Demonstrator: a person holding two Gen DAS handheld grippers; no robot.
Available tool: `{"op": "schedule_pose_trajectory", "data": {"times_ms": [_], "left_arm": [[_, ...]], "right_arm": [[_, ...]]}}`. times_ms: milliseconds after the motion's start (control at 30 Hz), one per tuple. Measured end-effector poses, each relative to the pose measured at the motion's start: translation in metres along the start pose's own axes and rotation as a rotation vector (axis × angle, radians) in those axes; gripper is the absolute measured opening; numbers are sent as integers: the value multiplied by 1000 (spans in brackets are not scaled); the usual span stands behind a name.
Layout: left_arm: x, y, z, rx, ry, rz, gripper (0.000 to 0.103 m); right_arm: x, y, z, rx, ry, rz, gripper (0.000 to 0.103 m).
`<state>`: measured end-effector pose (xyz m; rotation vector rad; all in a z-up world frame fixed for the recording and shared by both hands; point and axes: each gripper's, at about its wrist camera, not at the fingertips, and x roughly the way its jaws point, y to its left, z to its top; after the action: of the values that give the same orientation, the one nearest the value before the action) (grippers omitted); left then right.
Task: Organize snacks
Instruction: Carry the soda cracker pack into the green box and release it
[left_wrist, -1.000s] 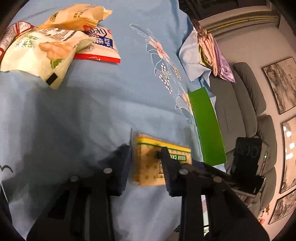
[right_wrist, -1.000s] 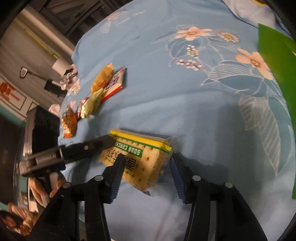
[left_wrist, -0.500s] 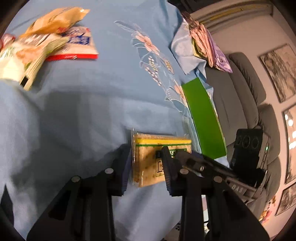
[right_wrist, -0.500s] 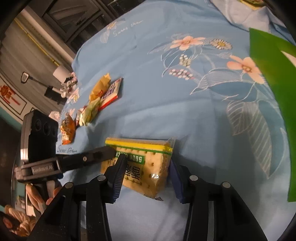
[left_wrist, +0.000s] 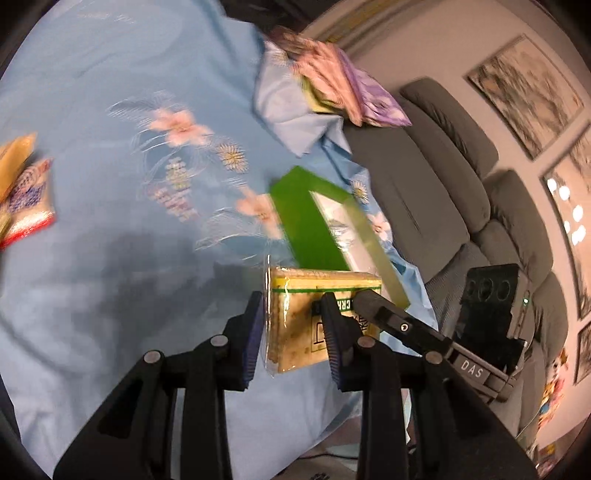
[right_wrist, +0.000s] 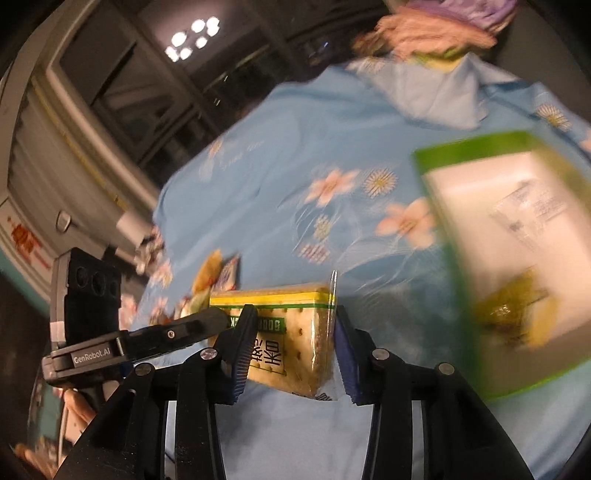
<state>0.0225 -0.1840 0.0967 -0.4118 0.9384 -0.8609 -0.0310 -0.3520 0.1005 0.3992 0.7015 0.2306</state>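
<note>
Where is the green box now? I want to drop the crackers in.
In the right wrist view, the green box lies open on the blue sheet, right of the cracker pack.

A cracker packet (left_wrist: 314, 317) is held between both grippers, above the bedsheet (left_wrist: 110, 277). A box (right_wrist: 517, 240) lies just beyond it, to the right. Other snack packets (left_wrist: 26, 195) lie far left on the sheet, and folded cloths (left_wrist: 325, 81) at the far edge.

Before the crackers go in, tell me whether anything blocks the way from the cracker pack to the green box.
Nothing visible does. The cracker pack, gripped by both the left gripper and right gripper, has only bare blue cloth between it and the green box.
</note>
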Motion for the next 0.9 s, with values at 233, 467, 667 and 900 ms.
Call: {"op": "schedule_pose_trajectory", "data": {"times_ms": [233,467,667,900], "left_arm": [[99,-91,30,206,74,-3,22],[170,-136,33,301,134,14,16],[161,-124,24,295,56,119,77],[104,-100,25,257,-105,234,103]], "right_arm": [[-76,-65,17,148,-183,-240,42],[-67,-98,19,198,-140,-422,42],[-71,-93,13,183,-134,-506,58],[-75,-62,11,105,-128,-495,92]]}}
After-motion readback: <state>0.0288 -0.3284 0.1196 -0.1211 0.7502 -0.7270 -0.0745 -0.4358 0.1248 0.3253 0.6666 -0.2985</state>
